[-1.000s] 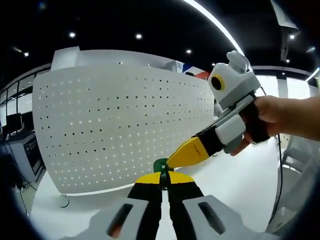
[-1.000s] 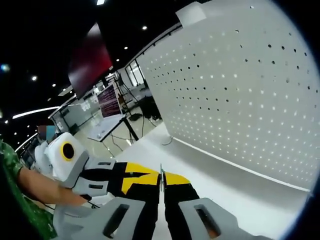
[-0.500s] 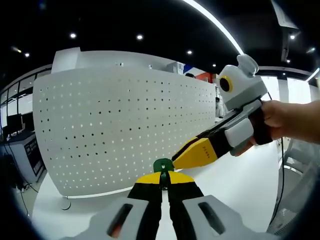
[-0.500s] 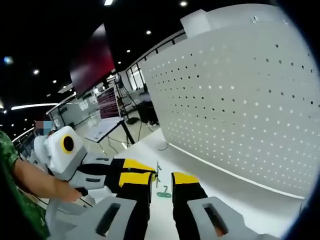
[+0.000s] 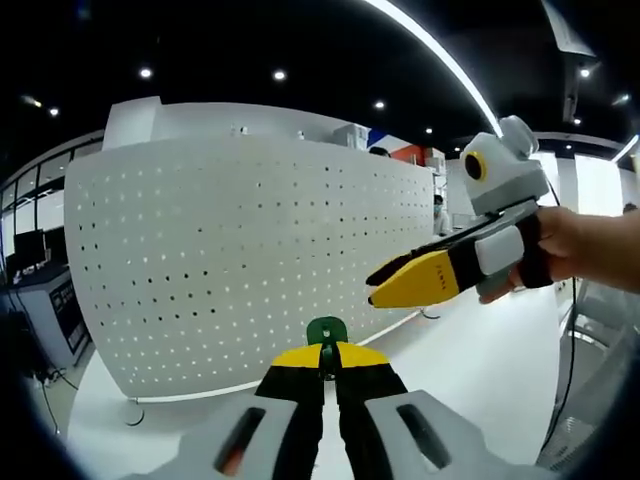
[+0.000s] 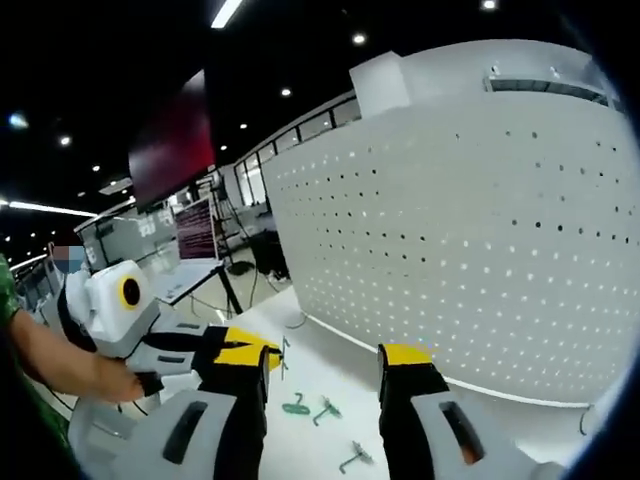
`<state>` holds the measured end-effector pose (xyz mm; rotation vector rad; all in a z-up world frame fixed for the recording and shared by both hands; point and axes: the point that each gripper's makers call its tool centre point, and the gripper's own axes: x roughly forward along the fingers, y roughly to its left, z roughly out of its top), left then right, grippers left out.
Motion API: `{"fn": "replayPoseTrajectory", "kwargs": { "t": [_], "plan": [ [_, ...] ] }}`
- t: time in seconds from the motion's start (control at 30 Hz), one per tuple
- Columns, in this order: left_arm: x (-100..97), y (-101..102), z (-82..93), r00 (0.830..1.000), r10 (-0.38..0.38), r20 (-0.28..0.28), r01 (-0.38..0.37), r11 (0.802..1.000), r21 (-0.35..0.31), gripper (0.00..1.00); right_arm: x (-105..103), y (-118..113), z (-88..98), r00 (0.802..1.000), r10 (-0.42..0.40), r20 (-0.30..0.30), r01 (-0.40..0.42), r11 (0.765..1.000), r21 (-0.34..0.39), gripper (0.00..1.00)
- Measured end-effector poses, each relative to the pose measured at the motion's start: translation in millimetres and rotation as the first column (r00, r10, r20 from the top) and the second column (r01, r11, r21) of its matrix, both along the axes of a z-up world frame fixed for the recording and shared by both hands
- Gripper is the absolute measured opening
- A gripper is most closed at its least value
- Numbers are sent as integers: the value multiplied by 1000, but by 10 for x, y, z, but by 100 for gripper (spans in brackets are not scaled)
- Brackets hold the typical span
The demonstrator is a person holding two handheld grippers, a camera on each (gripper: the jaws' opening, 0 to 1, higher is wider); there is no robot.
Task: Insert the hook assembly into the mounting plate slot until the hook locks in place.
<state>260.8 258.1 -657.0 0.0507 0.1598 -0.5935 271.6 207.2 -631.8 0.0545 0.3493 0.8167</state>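
Note:
The white perforated mounting plate stands upright on the white table. My left gripper is shut on a green hook, whose rounded top sticks up above the yellow tips. In the right gripper view the left gripper comes in from the left with the thin hook at its tip. My right gripper is open wide with nothing between its jaws. It shows in the left gripper view as the right gripper, up and right of the hook and apart from it.
Three loose green hooks lie on the table in front of the plate. A hand holds the right gripper. Desks with monitors stand behind. A cable lies by the plate's left corner.
My right gripper has opened, let go of the hook and drawn away to the upper right. The left gripper keeps its hold on the green hook.

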Motion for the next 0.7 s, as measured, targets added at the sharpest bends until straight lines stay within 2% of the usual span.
{"fn": "replayPoseTrajectory", "kwargs": {
  "t": [0.07, 0.2, 0.33, 0.47, 0.7],
  "plan": [
    [14, 11, 14, 1000, 3, 4, -3, 1000, 1, 2, -8, -19, 27, 1000, -5, 14, 5, 1000, -2, 49],
    [60, 40, 53, 1000, 11, 9, -11, 1000, -3, 2, -34, -73, 131, 995, -29, 91, 32, 999, -31, 54],
    [126, 70, 128, 1000, 20, 21, -20, 1000, -4, 2, -61, -100, 212, 990, -43, 136, 48, 998, -28, 55],
    [202, 111, 224, 999, 32, 37, -32, 999, -6, 2, -85, -119, 278, 985, -56, 165, 61, 998, -25, 57],
    [336, 200, 389, 997, 55, 62, -55, 998, -7, 3, -109, -191, 352, 979, -96, 179, 95, 995, 15, 63]
  ]
}}
